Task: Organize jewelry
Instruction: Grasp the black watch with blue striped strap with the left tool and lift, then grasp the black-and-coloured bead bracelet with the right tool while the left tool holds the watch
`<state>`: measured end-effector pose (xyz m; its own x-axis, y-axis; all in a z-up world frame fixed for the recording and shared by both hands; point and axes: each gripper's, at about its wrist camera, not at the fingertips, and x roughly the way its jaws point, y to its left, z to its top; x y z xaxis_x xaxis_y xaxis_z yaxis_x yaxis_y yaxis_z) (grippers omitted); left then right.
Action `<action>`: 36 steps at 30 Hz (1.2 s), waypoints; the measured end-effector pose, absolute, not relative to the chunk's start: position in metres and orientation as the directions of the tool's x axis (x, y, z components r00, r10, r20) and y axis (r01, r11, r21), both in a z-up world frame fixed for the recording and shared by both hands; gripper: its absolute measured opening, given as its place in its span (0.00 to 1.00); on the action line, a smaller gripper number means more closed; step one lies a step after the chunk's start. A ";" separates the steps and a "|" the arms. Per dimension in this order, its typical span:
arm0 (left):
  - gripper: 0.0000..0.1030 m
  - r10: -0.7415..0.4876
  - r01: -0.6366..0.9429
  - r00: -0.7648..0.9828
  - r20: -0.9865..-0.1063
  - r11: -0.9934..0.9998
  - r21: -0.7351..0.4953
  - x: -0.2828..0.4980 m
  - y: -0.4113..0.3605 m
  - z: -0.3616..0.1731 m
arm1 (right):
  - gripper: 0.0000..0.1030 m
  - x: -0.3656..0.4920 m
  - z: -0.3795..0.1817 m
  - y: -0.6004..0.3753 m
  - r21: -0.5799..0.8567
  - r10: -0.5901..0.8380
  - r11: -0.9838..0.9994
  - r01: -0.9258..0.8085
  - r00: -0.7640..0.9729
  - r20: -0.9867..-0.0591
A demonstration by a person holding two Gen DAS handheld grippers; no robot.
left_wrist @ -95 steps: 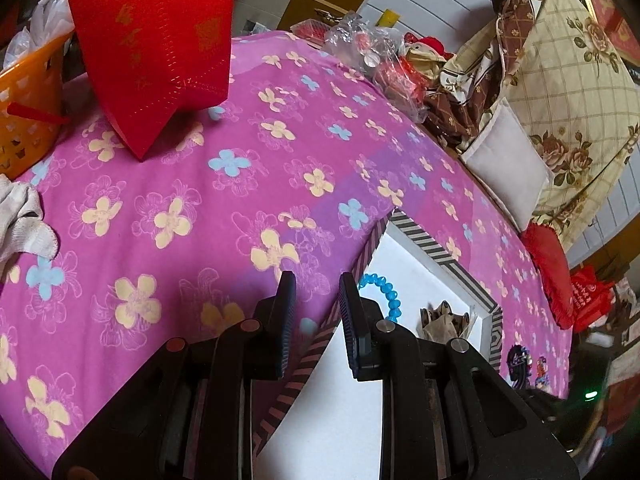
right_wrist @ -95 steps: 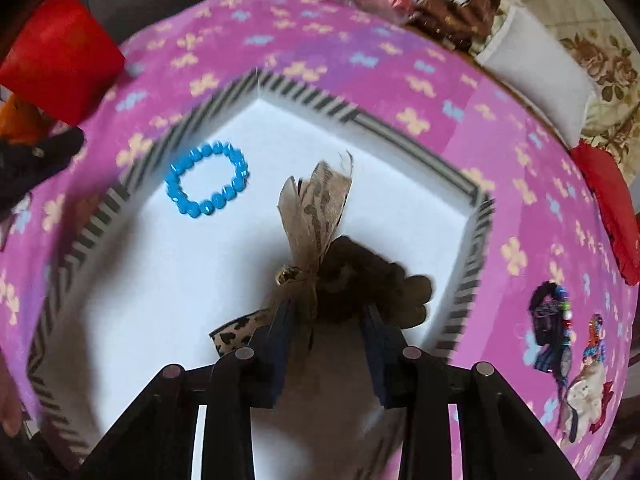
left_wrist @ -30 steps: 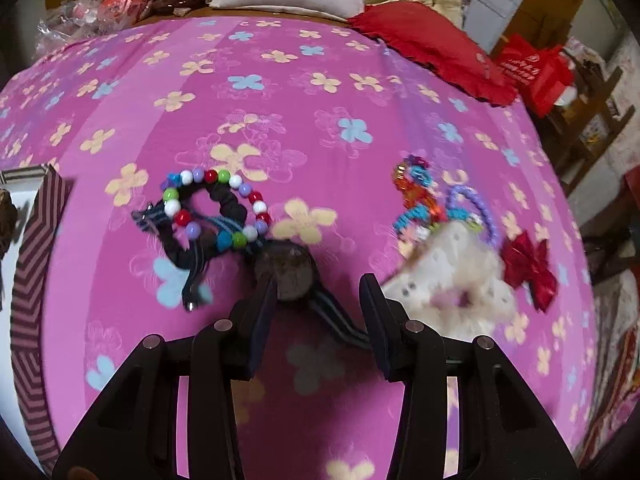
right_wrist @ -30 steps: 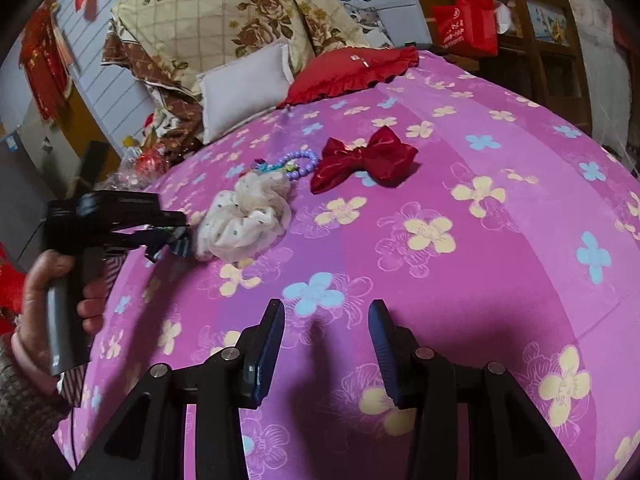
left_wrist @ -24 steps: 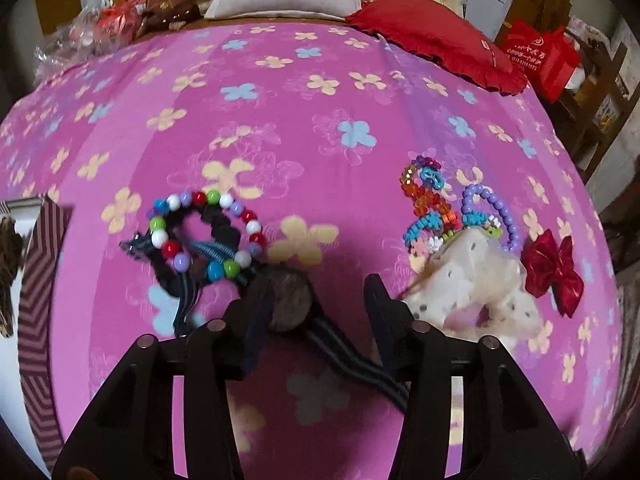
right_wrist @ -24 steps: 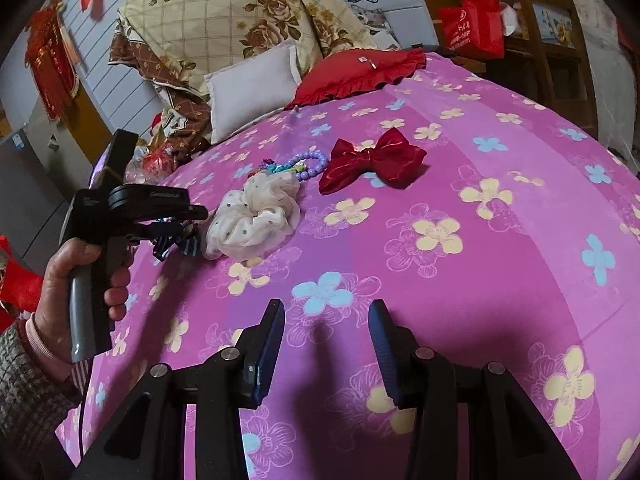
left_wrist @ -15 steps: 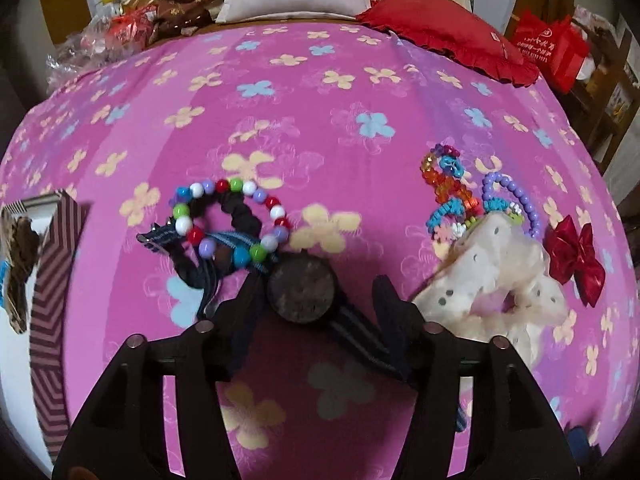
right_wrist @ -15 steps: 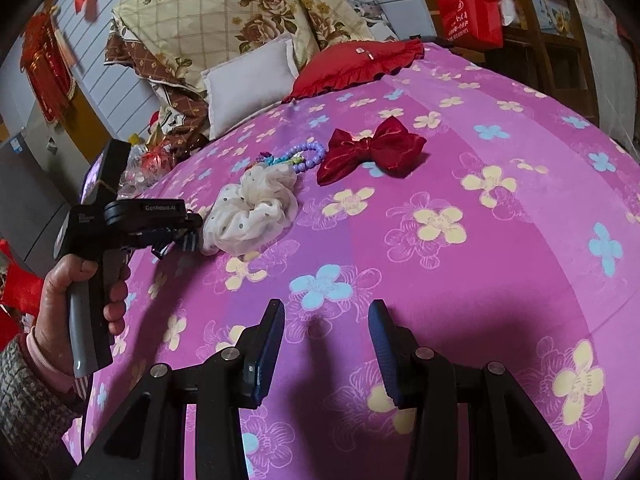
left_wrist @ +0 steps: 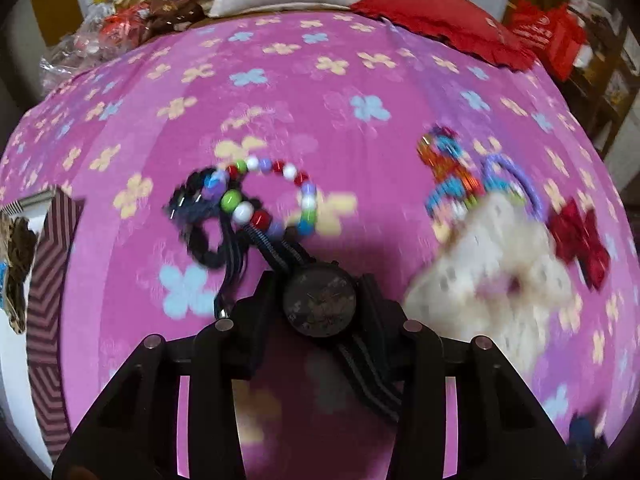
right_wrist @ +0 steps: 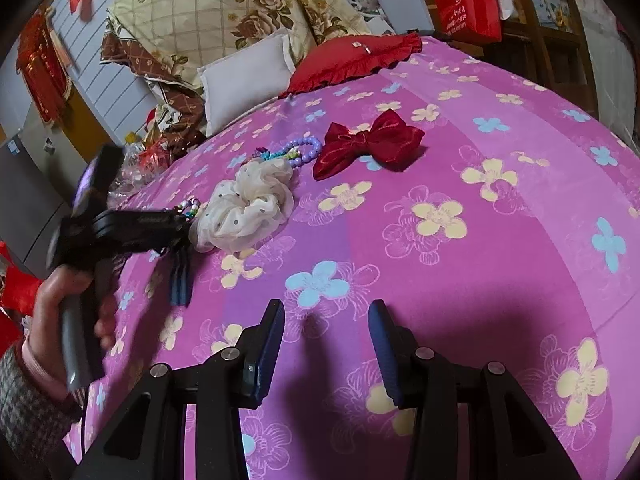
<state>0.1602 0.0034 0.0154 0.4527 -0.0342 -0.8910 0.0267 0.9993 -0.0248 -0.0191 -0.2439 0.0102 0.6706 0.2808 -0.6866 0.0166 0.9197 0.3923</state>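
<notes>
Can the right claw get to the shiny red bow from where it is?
Probably yes. The right claw is open and holds nothing, and only bare pink bedspread lies between it and the red bow.

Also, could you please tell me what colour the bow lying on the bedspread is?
The bow is dark red; the right wrist view shows it best.

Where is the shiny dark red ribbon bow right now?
In the right wrist view, the shiny dark red ribbon bow lies on the pink flowered bedspread, right of the purple bead bracelet, before the red ruffled cushion.
</notes>
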 end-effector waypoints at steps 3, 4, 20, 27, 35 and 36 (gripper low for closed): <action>0.39 -0.085 0.061 0.448 -0.890 0.996 -0.065 0.125 0.014 0.021 | 0.41 -0.019 0.010 -0.243 0.383 0.271 0.924 0.021 0.672 -0.689; 0.39 -0.097 0.072 0.449 -0.888 0.995 -0.073 0.114 0.017 0.023 | 0.40 -0.019 0.011 -0.242 0.376 0.265 0.926 0.021 0.673 -0.691; 0.39 -0.167 0.104 0.489 -0.856 0.986 -0.132 -0.014 0.101 0.023 | 0.40 -0.022 0.017 -0.221 0.152 0.053 0.984 0.096 0.651 -0.758; 0.40 -0.203 0.175 0.482 -0.852 0.975 -0.134 -0.001 0.112 0.014 | 0.40 -0.015 0.075 -0.165 0.077 0.096 0.995 -0.058 0.665 -0.740; 0.40 -0.283 0.253 0.526 -0.802 0.952 -0.170 0.000 0.116 0.013 | 0.40 0.064 0.091 -0.107 0.156 0.184 0.983 -0.097 0.584 -0.791; 0.40 -0.299 0.258 0.535 -0.790 0.948 -0.184 -0.001 0.119 0.012 | 0.40 0.076 0.090 -0.094 0.148 0.183 0.983 -0.108 0.576 -0.797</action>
<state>-0.0014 0.1187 0.0120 0.5353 -0.2992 -0.7899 0.2582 0.9484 -0.1842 0.0760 -0.0939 0.0905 0.5760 0.1835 -0.7966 -0.1084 0.9830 0.1481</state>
